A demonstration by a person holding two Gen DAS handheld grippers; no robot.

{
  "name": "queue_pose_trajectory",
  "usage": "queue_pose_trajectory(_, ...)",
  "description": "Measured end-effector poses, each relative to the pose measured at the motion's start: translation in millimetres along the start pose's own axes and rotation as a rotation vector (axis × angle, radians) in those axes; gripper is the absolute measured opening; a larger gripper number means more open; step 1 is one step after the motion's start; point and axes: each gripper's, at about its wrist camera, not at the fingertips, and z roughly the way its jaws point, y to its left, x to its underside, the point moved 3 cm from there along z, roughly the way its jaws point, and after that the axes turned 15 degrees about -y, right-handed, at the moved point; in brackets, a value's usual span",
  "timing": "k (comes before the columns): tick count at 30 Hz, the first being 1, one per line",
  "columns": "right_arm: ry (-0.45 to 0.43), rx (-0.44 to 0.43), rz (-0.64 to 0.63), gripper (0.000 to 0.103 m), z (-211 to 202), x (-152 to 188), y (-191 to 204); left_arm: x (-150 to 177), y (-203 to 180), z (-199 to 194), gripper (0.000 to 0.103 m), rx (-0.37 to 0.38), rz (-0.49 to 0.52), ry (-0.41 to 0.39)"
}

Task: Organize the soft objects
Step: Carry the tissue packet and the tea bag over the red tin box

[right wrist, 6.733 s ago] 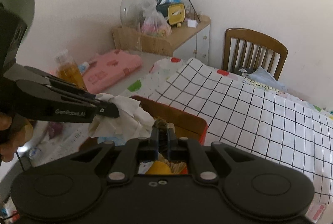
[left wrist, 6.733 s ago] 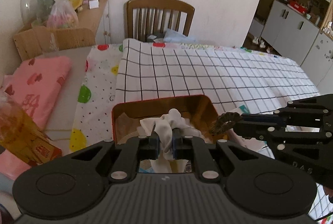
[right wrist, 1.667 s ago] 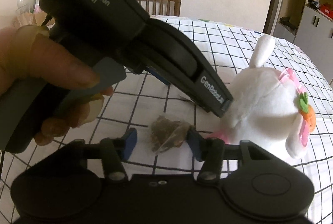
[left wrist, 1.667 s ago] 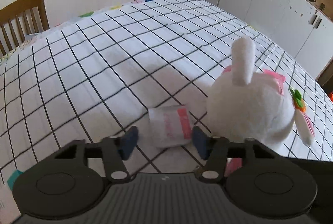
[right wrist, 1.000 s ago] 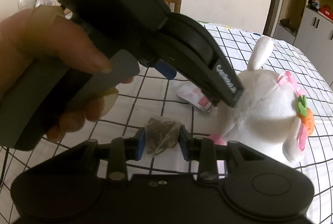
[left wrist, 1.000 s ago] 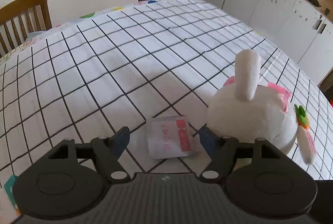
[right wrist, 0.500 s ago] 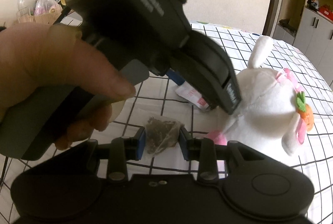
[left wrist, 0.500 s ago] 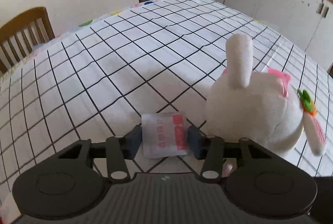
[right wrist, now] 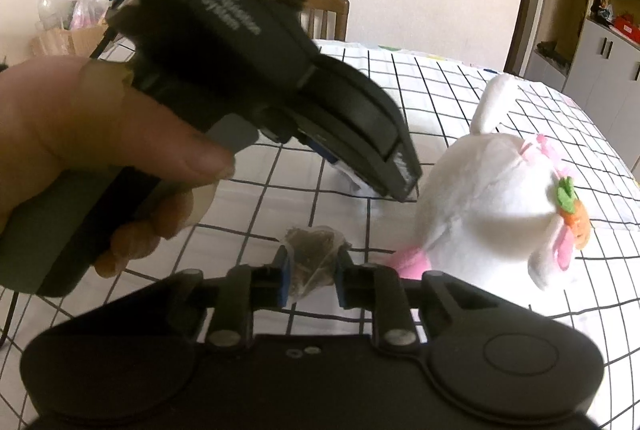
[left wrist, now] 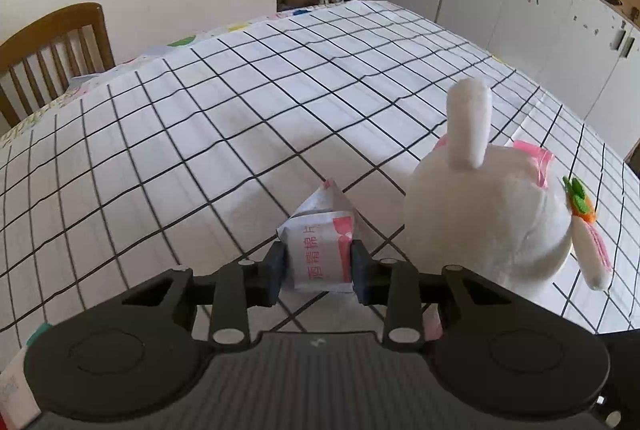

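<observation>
1. White paper with a pink-red band and red printed characters makes up the small sachet (left wrist: 320, 254); its far end is crumpled up into a peak.
2. It sits between the blue fingers (left wrist: 276, 268) of the left gripper (left wrist: 318, 270), whose jaws are closing with the pads against both its sides, just left of the plush rabbit (left wrist: 492, 226).
3. Translucent mesh around dark, crumbly contents forms the pyramid tea bag (right wrist: 312, 254).
4. The right gripper (right wrist: 310, 276) is closing on it too, pads pressing its sides, near the rabbit's pink foot.
5. The rabbit is white, one ear upright, with a pink bow and an orange carrot trim.
6. All lie on the worktop (left wrist: 200, 150), covered in white cloth with a black grid.
7. A hand (right wrist: 100, 150) grips the left gripper's handle.
8. No container shows close by.
</observation>
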Motion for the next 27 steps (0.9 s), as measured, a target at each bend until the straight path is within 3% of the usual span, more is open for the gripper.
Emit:
queue_pose_trajectory(13,-0.046,0.012,0.033,0.020,-41,-12,-6,-9,23,-57,0.033,-0.045,-0.077,-0.063)
queue_pose_trajectory(27,-0.132,-0.073,-0.024,0.020,-77,-55,29,-7,53,-158,0.033,-0.104,-0.148,-0.142)
